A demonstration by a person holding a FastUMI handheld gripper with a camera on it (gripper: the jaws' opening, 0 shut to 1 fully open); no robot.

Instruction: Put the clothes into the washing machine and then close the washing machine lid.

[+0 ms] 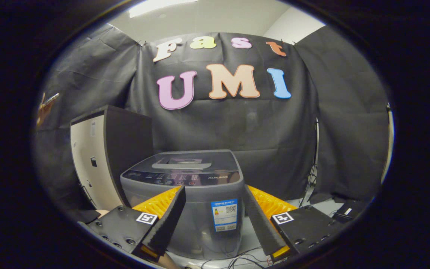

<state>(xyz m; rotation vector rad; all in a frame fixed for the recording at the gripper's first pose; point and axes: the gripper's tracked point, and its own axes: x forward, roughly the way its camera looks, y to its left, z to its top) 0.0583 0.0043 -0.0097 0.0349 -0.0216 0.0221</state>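
Gripper [215, 220]: fingers spread apart, nothing held between them. Grey top-loading washing machine [185, 194] stands just ahead, its front framed by the fingers, lid [187, 161] lying flat and closed. A beige cabinet [99, 164] stands beside the machine, cables [245, 259] at its base

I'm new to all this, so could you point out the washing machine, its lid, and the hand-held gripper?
Grey top-loading washing machine [196, 220]: gripper view, on its front wall.
Grey flat lid [196, 158]: gripper view, on its closed top panel.
Hand-held gripper [215, 194]: gripper view, midway between its open black fingers, empty.
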